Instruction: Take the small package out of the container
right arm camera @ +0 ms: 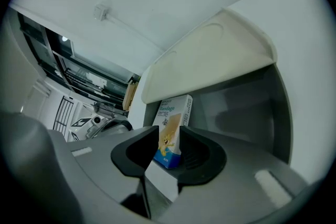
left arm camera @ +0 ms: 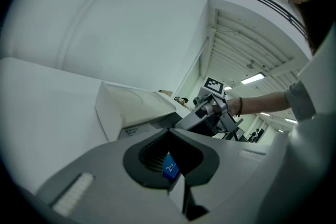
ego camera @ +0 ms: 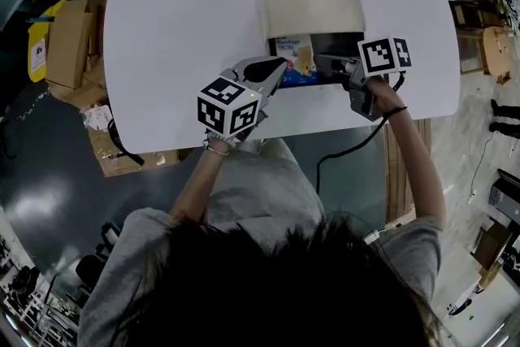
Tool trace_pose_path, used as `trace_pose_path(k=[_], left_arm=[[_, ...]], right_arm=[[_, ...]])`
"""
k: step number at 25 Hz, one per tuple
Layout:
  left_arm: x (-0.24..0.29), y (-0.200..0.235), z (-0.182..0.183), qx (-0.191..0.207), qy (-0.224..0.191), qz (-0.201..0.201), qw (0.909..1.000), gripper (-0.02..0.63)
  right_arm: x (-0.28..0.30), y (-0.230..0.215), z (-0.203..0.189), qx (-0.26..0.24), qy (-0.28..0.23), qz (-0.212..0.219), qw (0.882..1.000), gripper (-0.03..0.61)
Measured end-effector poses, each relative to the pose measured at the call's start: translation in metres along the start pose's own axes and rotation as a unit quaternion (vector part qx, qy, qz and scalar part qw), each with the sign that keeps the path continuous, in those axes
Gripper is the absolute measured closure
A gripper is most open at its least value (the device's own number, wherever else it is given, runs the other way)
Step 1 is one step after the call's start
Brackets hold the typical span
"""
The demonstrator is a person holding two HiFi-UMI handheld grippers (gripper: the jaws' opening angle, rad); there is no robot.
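Head [ego camera: 284, 288] bowed over the white table [ego camera: 179, 28], the person works both grippers at the open-lidded container [ego camera: 341, 41]. Left of its middle, the left gripper [ego camera: 279, 71] pinches the small package [ego camera: 299, 57], not yet out; from the container's right, the right gripper [ego camera: 321, 61] has its jaws slack around it. Lifting remains.

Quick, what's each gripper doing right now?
Left hand-held gripper: closed on the small package, at its blue corner.
Right hand-held gripper: open, small package between its jaws.
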State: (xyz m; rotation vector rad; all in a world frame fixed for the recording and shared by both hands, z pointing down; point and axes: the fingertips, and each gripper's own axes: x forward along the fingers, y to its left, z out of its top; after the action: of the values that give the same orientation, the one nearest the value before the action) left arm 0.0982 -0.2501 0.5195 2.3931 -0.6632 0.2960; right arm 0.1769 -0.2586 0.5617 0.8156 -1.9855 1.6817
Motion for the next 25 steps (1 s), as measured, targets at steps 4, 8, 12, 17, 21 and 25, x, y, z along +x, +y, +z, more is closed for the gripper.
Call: trace_pose_path(k=[4, 8, 12, 17, 21, 25], left_arm=[[0.004, 0.001, 0.001, -0.002, 0.001, -0.003, 1.0000, 0.620], [0.006, 0.002, 0.001, -0.004, 0.001, -0.004, 1.0000, 0.621], [0.007, 0.004, 0.003, -0.006, 0.000, -0.002, 1.0000, 0.620], [0.007, 0.004, 0.005, -0.005, -0.003, 0.001, 1.0000, 0.621], [0.006, 0.006, 0.006, -0.006, -0.005, 0.004, 1.0000, 0.621], [0.007, 0.009, 0.007, -0.007, -0.003, 0.007, 0.9999, 0.621]], right_arm=[[0.006, -0.002, -0.002, 0.010, 0.033, 0.004, 0.999, 0.426], [0.013, -0.005, -0.005, 0.001, 0.079, -0.006, 0.997, 0.408], [0.022, -0.007, -0.009, -0.001, 0.127, -0.012, 0.992, 0.397], [0.029, -0.011, -0.015, -0.009, 0.167, -0.018, 0.986, 0.397], [0.034, -0.012, -0.016, 0.002, 0.181, -0.004, 0.984, 0.399], [0.034, -0.012, -0.015, 0.027, 0.186, 0.030, 0.982, 0.420]])
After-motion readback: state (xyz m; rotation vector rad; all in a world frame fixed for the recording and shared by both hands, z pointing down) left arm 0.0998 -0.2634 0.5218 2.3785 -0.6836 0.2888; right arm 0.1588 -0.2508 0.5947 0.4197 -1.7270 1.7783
